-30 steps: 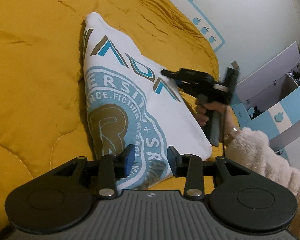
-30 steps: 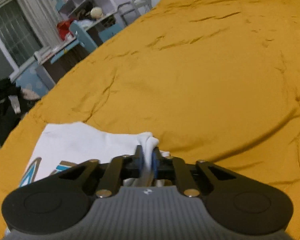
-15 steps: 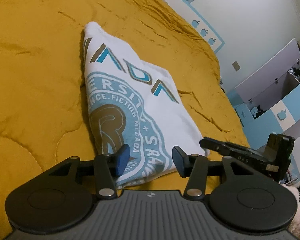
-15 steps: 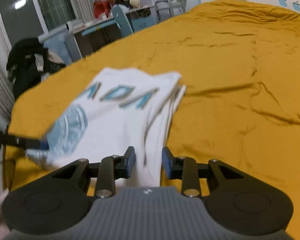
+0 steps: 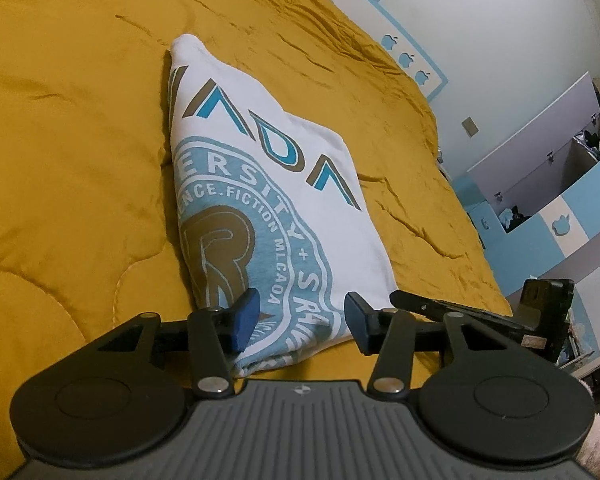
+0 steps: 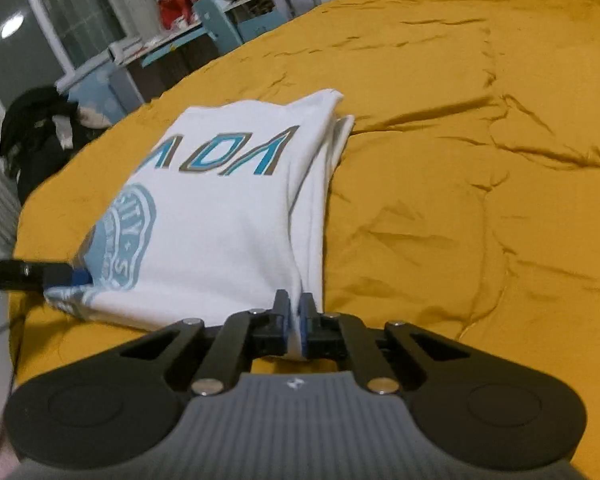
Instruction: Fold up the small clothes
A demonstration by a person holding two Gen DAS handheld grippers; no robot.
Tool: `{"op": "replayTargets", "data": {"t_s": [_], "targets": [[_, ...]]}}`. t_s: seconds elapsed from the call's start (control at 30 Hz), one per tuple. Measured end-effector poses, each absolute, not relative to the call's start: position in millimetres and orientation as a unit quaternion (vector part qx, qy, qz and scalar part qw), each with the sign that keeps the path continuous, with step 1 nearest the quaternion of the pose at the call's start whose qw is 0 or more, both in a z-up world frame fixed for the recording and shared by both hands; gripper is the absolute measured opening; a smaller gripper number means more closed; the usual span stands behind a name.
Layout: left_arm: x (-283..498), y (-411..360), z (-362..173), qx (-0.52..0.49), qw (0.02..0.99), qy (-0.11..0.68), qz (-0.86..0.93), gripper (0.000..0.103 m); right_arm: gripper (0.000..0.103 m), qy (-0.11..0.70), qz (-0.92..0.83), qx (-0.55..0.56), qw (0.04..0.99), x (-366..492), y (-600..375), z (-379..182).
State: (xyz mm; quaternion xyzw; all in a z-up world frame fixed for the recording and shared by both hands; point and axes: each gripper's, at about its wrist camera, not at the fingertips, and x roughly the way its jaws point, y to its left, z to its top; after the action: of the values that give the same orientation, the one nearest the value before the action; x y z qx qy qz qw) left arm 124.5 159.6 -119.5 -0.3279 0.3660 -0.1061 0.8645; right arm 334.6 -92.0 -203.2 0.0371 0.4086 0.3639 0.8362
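A mustard-yellow quilt (image 5: 80,128) fills both views, creased and stitched in broad panels. At its centre lies a folded white T-shirt (image 5: 268,184) printed with a blue circular seal and angular lettering; in the left wrist view it tapers toward 11 o'clock. The left gripper (image 5: 300,316) sits at 6 o'clock of the shirt, its jaws apart, the near hem lying between the blue pads (image 5: 246,314) without being pressed. The right gripper (image 6: 294,316) occupies the shirt's corner at 4 o'clock in the left wrist view; its jaws are together, clamped on a thin edge of white cloth. Shelving (image 5: 552,184) stands at 3 o'clock.
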Motion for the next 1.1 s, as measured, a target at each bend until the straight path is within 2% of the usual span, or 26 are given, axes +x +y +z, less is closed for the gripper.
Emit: {"op": "replayTargets", "data": {"t_s": [0.03,0.07,0.1,0.2,0.23,0.3,0.53,0.67,0.93,1.1], "targets": [[125.2,160.7,-117.7,-0.329,0.864,0.367,-0.104,0.058,0.008,0.402,0.355,0.034,0.844,332.6,-92.5,-197.1],[125.5,160.8,-114.8,-0.329,0.864,0.367,-0.101,0.058,0.023,0.389,0.348,0.029,0.852,329.1,-93.1,-190.7],[124.4,159.2,-109.0,-0.322,0.869,0.365,-0.093,0.058,0.025,0.369,0.342,0.020,0.864,323.5,-92.9,-182.4],[119.3,151.1,-92.3,-0.295,0.887,0.348,-0.074,0.058,0.025,0.311,0.363,0.005,0.878,305.1,-87.0,-159.6],[117.4,148.4,-88.3,-0.294,0.889,0.343,-0.077,0.062,0.025,0.306,0.379,0.005,0.873,300.4,-81.7,-154.5],[113.2,142.3,-85.2,-0.297,0.888,0.341,-0.081,0.067,0.024,0.310,0.408,0.001,0.859,295.1,-71.0,-152.3],[109.0,135.4,-105.9,-0.266,0.890,0.367,-0.047,0.067,0.024,0.361,0.399,-0.027,0.843,295.0,-46.1,-187.0],[109.6,133.6,-110.7,-0.264,0.892,0.366,-0.040,0.067,0.022,0.376,0.391,0.003,0.840,300.9,-52.4,-205.9],[110.7,124.1,-108.8,-0.239,0.900,0.362,-0.033,0.078,0.022,0.372,0.390,0.004,0.842,299.6,-50.1,-210.9],[109.5,117.0,-105.0,-0.221,0.905,0.362,-0.026,0.079,0.022,0.378,0.380,0.014,0.844,299.1,-52.0,-206.4]]}}
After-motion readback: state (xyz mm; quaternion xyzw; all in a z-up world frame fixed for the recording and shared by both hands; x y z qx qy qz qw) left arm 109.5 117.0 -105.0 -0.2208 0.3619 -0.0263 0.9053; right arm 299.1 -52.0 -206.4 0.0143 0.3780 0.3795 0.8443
